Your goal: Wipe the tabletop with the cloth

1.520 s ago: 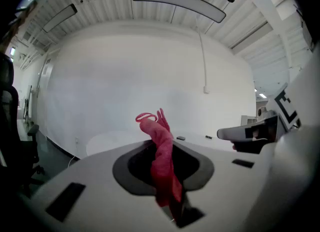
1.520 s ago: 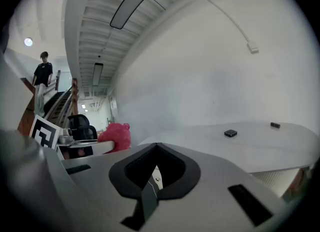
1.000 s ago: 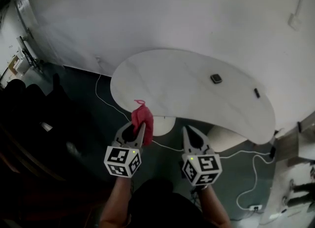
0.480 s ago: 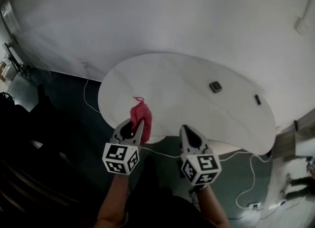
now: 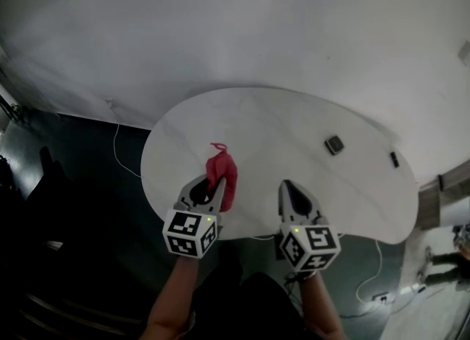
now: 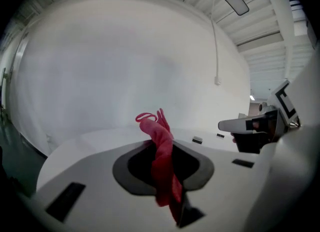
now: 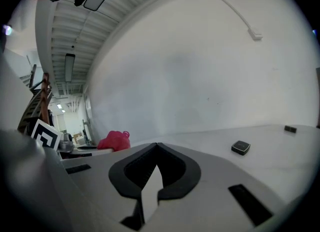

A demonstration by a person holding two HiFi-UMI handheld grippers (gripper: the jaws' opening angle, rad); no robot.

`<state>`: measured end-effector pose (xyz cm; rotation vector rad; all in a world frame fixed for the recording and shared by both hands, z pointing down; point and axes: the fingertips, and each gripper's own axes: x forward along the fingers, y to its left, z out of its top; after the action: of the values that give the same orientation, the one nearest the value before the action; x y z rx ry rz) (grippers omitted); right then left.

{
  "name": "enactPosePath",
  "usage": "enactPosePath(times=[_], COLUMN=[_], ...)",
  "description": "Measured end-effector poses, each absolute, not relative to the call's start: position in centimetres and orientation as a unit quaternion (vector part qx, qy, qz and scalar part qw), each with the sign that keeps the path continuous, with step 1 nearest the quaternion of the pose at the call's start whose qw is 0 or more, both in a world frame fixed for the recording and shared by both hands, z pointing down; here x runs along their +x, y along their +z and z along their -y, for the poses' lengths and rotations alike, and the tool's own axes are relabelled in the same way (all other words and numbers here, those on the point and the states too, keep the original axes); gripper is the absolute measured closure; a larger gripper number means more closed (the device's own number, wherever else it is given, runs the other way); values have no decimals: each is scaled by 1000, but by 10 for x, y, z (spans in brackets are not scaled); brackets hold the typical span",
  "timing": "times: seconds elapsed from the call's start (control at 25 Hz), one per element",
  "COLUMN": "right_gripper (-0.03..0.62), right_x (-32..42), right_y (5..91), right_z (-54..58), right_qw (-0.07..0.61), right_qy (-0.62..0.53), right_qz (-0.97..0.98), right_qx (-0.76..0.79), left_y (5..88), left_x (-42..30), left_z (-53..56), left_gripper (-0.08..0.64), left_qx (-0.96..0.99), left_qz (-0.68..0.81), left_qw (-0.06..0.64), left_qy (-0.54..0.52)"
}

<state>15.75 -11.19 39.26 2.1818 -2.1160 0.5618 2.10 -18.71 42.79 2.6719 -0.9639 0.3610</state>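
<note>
One red cloth (image 5: 223, 175) is poking out of the left gripper (image 5: 215, 186), clamped in its jaws, lengthwise along them, tip toward the wall, over the tabletop's (image 5: 294, 140) near edge; the right gripper (image 5: 288, 187) is hovering closed, empty.

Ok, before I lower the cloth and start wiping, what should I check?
1. Cloth gripped: ok. The red cloth is clamped in the left hand-held gripper.
2. Cloth touching the tabletop: cannot tell.
3. Right hand-held gripper empty: ok. Its jaws are together with nothing between them.
4. Obstacles near the cloth: ok. The square dark object and the small dark item lie far to the right.
5. Cloth spread flat: not ok. It is bunched and standing upright.
</note>
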Motion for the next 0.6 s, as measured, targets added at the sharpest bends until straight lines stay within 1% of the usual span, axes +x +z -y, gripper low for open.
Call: enactPosePath(times=[0.24, 0.48, 0.6], right_gripper=[589, 589, 589], right_x=[169, 192, 204], right_y=[396, 403, 408], right_z=[132, 133, 130], right_qw=[21, 20, 22], right_qy=[179, 189, 194], right_qz=[684, 675, 670], right_qx=[706, 712, 717], left_y=[446, 473, 485], left_x=[60, 110, 142], left_z=[212, 212, 208], left_gripper=[494, 494, 494], left_qx=[931, 930, 929], left_qz=[298, 264, 242], left_qw=[149, 187, 195], left_qy=[150, 176, 198])
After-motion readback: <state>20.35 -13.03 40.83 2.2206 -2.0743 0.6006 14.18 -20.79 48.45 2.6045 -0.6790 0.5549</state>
